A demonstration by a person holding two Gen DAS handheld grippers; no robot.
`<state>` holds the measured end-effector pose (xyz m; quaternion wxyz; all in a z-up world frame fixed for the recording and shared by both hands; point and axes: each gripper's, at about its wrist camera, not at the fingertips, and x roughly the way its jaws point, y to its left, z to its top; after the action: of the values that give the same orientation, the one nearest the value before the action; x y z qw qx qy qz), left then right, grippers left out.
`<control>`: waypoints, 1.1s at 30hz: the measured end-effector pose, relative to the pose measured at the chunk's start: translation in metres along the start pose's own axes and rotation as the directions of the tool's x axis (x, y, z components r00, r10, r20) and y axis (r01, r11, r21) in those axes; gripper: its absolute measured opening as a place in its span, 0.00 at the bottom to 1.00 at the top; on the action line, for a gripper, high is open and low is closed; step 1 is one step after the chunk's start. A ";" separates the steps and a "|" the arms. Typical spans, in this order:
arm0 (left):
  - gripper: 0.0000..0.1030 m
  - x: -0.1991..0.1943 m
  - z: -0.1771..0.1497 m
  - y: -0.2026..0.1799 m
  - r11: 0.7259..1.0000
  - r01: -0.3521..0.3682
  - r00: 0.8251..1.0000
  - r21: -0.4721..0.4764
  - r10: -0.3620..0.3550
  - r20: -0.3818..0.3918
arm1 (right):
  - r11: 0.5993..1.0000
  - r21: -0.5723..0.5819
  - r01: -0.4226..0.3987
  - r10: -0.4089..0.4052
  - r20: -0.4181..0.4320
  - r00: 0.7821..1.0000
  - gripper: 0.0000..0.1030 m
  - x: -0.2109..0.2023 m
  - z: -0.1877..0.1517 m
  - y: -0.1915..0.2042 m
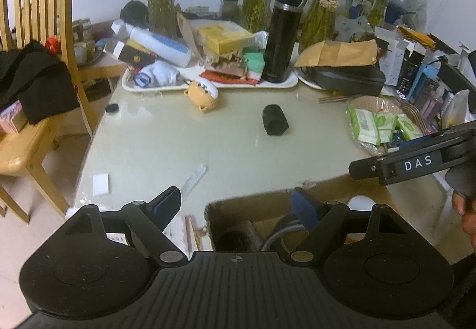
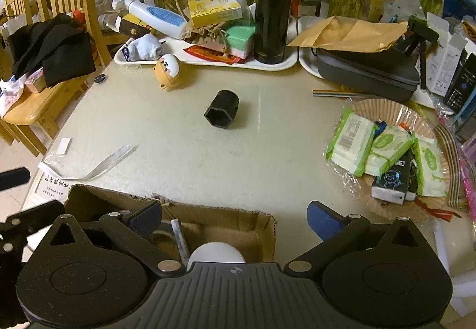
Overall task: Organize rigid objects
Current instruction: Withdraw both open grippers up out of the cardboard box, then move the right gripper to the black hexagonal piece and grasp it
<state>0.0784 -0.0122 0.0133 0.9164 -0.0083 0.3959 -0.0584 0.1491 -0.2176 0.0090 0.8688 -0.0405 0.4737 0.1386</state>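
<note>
A black hexagonal socket (image 1: 275, 120) lies on its side in the middle of the table; it also shows in the right wrist view (image 2: 223, 113). A cardboard box (image 2: 261, 220) at the table's near edge holds a white round object (image 2: 216, 253), a pen and dark items; the box also shows in the left wrist view (image 1: 247, 201). My left gripper (image 1: 238, 205) is open and empty above the box. My right gripper (image 2: 235, 217) is open and empty above the box; its body shows at the right of the left wrist view (image 1: 416, 164).
A white tray (image 2: 208, 62) at the back holds a black flask (image 2: 273, 1), boxes and a bottle. A round bear-faced toy (image 2: 167, 70) lies beside it. A basket of wipe packs (image 2: 383, 147) is right. A grey case (image 2: 369, 70), vases and chairs (image 2: 59, 31) surround.
</note>
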 end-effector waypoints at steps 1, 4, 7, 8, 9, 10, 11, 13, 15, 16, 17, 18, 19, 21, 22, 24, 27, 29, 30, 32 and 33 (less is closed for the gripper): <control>0.79 0.000 0.002 0.000 1.000 -0.002 1.000 0.004 0.002 0.005 | 1.000 0.002 0.000 0.000 0.002 1.000 1.00 0.000 0.001 0.000; 0.79 0.002 0.007 0.002 1.000 0.002 1.000 0.006 -0.002 0.021 | 1.000 0.015 -0.008 0.008 0.008 1.000 1.00 0.001 0.003 -0.003; 0.79 0.004 0.011 0.005 1.000 0.004 0.999 0.005 -0.005 0.033 | 0.999 0.030 -0.013 0.012 0.017 1.000 1.00 0.001 0.005 -0.006; 0.79 0.005 0.012 0.006 1.000 0.008 0.999 0.008 -0.008 0.039 | 0.999 0.036 -0.013 0.012 0.019 1.000 1.00 0.002 0.007 -0.007; 0.79 0.006 0.013 0.006 1.000 0.010 0.999 0.015 -0.010 0.044 | 0.999 0.043 -0.013 0.012 0.019 1.000 1.00 0.003 0.007 -0.008; 0.79 0.008 0.015 0.006 1.000 0.006 0.999 0.022 -0.007 0.046 | 0.999 0.051 -0.015 0.014 0.019 1.000 1.00 0.004 0.008 -0.010; 0.79 0.010 0.016 0.007 1.000 0.000 0.999 0.026 -0.002 0.047 | 0.998 0.058 -0.019 0.018 0.020 1.000 1.00 0.004 0.009 -0.010; 0.79 0.014 0.019 0.007 1.000 -0.009 0.999 0.027 0.008 0.043 | 0.997 0.069 -0.025 0.024 0.026 0.999 1.00 0.005 0.011 -0.012; 0.79 0.017 0.022 0.009 1.000 -0.012 0.999 0.026 0.010 0.042 | 0.997 0.065 -0.029 0.027 0.032 0.999 1.00 0.008 0.014 -0.011; 0.79 0.018 0.024 0.009 1.000 -0.011 0.999 0.026 0.010 0.044 | 0.998 0.062 -0.029 0.027 0.031 0.999 1.00 0.010 0.015 -0.011; 0.79 0.019 0.026 0.009 1.000 -0.009 0.999 0.028 0.008 0.047 | 0.998 0.057 -0.029 0.027 0.028 0.999 1.00 0.013 0.016 -0.011; 0.79 0.020 0.028 0.009 1.000 -0.006 0.999 0.031 0.005 0.051 | 0.998 0.052 -0.029 0.027 0.026 0.999 1.00 0.015 0.017 -0.010; 0.79 0.022 0.030 0.010 0.999 -0.004 0.999 0.035 0.002 0.055 | 0.998 0.047 -0.028 0.027 0.026 0.999 1.00 0.018 0.019 -0.010; 0.79 0.025 0.034 0.011 0.999 -0.006 0.998 0.042 0.004 0.056 | 0.999 0.037 -0.022 0.022 0.023 1.000 1.00 0.021 0.020 -0.008; 0.79 0.027 0.035 0.011 0.999 -0.006 0.998 0.044 0.004 0.056 | 0.999 0.028 -0.015 0.015 0.021 1.000 1.00 0.024 0.022 -0.007; 0.79 0.031 0.039 0.012 0.999 -0.006 0.998 0.049 0.004 0.057 | 1.000 0.013 0.001 -0.002 0.021 1.000 1.00 0.028 0.024 -0.005; 0.79 0.036 0.043 0.014 0.998 -0.007 0.998 0.058 0.004 0.056 | 1.000 0.009 0.012 -0.012 0.025 1.000 1.00 0.034 0.029 -0.005; 0.79 0.041 0.047 0.015 0.998 -0.006 0.998 0.065 0.002 0.057 | 1.000 0.014 0.013 -0.013 0.026 1.000 1.00 0.039 0.033 -0.006; 0.79 0.042 0.048 0.016 0.998 -0.006 0.998 0.068 0.003 0.057 | 1.000 0.017 0.014 -0.014 0.025 1.000 1.00 0.041 0.035 -0.007; 0.79 0.046 0.051 0.017 0.997 -0.008 0.999 0.071 0.004 0.054 | 1.000 0.023 0.019 -0.020 0.023 1.000 1.00 0.046 0.038 -0.009; 0.79 0.048 0.052 0.019 0.997 -0.006 0.999 0.071 0.002 0.054 | 0.999 0.026 0.023 -0.023 0.021 1.000 1.00 0.049 0.040 -0.009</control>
<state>0.1510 -0.0008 0.0129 0.9266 0.0235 0.3688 -0.0702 0.2089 -0.2087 -0.0106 0.8757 -0.0334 0.4656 0.1230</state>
